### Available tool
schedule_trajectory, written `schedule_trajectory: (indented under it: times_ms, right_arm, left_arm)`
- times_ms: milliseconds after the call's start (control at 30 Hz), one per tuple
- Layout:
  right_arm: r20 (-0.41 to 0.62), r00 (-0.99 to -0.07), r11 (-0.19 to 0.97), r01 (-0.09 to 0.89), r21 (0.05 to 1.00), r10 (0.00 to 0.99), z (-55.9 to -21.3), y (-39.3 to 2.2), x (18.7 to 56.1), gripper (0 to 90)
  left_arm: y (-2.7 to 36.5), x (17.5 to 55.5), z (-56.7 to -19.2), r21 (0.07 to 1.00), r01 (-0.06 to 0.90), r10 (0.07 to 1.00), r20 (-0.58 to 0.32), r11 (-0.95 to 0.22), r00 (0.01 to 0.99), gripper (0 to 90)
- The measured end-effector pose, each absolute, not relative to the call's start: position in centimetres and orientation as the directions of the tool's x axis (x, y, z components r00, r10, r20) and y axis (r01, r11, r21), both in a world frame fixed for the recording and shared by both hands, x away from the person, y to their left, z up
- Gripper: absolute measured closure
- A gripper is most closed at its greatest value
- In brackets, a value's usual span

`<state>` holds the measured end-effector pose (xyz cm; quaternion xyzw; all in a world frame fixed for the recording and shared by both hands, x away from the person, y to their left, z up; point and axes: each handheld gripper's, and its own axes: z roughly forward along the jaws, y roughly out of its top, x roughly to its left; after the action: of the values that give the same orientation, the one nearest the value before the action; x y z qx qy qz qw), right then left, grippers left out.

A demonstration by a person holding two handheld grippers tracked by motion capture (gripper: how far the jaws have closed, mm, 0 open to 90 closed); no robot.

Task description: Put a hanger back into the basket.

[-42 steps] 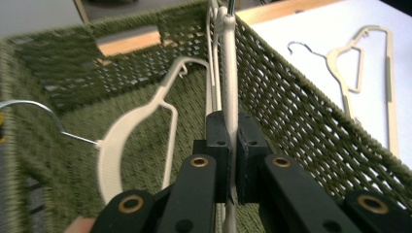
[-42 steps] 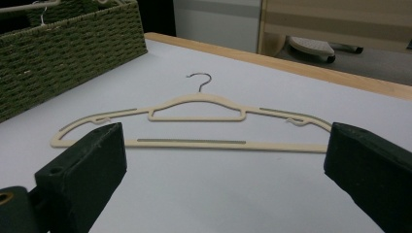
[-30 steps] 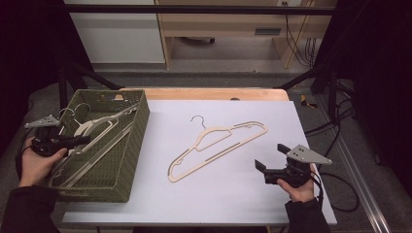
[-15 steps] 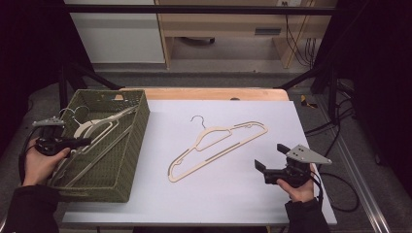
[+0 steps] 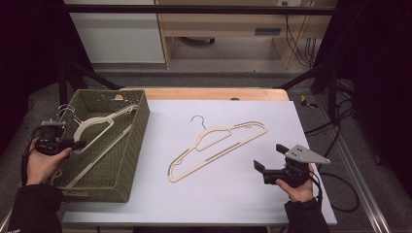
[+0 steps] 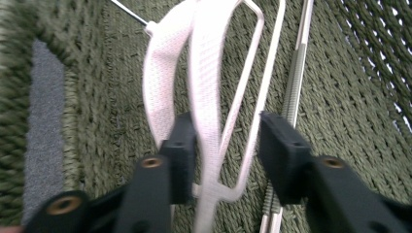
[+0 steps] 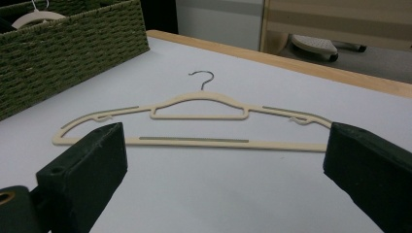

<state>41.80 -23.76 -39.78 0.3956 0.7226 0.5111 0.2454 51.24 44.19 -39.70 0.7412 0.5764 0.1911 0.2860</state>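
Observation:
A cream hanger (image 5: 94, 125) with a wire hook lies slanted in the green woven basket (image 5: 131, 145) at the table's left. My left gripper (image 5: 73, 144) reaches in over the basket's left wall. Its jaws have just been opening, and in the left gripper view the pale hanger (image 6: 204, 73) runs between the spread jaws of the left gripper (image 6: 223, 141), no longer squeezed. A second cream hanger (image 5: 222, 152) lies flat on the white tabletop. My right gripper (image 5: 268, 156) rests open near the front right, facing that hanger (image 7: 199, 98) across a gap; the right gripper (image 7: 226, 145) holds nothing.
The basket floor (image 6: 350, 97) carries another thin hanger bar beside the one between the jaws. A wooden strip (image 5: 218, 93) edges the far side of the table. Cables (image 5: 335, 131) trail off the right side. The basket's wall (image 7: 73, 43) stands at the left of the right gripper view.
The left gripper has sunk slightly into the basket and its jaws have opened, letting go of the hanger there. The right gripper and the hanger on the table have not moved.

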Motion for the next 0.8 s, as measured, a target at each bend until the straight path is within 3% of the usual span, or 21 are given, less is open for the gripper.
schedule_trajectory:
  times_ms: [400, 800]
  right_arm:
    - [0.052, -0.569, 0.162, 0.320, 0.934, 0.821, -39.8, -23.8, 41.8, 2.8]
    - [0.051, -0.571, 0.162, 0.315, 0.935, 0.819, -39.7, -23.7, 41.8, 2.8]
  left_arm:
    - [44.4, 50.4, -39.0, 0.656, 0.740, 0.968, -0.059, -0.147, 0.245, 38.4]
    - [41.0, 48.9, -36.0, 0.782, 0.598, 0.928, -0.068, -0.179, 0.367, 23.7]
